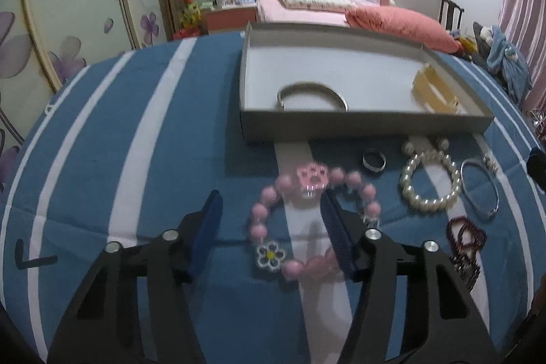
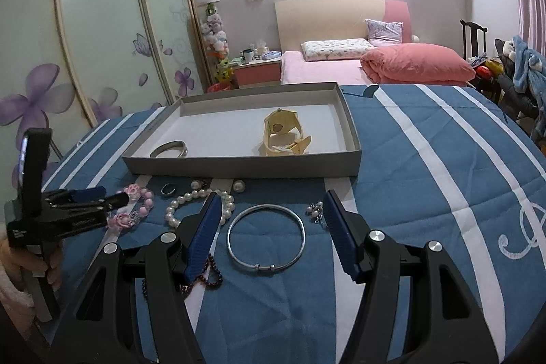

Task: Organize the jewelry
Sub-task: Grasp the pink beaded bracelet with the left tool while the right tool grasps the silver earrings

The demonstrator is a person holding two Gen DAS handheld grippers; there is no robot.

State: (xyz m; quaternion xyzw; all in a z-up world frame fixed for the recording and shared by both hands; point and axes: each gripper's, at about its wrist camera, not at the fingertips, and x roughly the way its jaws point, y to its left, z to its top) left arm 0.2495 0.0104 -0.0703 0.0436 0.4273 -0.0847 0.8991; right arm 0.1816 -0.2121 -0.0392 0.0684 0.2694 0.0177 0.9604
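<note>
Both of my grippers hang over the blue-and-white striped bedspread (image 2: 426,193) with their jaws apart. My left gripper (image 1: 269,214) straddles one side of the pink bead bracelet (image 1: 307,220): its right finger lies inside the loop, its left finger outside on the cloth, and neither pad presses on the beads. My right gripper (image 2: 269,214) is open around the thin silver bangle (image 2: 266,236), which lies flat between the fingers without touching either.

Beyond them sits the shallow grey cardboard tray (image 2: 239,164), holding a yellow wristwatch (image 2: 283,133) near its right end and a silver cuff (image 2: 169,148) at its left front.

Between tray and grippers lie the pearl bracelet (image 1: 430,181), a dark red bead strand (image 2: 208,278) under my right gripper's left finger, a small dark ring (image 2: 168,188), and a little cluster of pearl earrings (image 2: 315,210).
</note>
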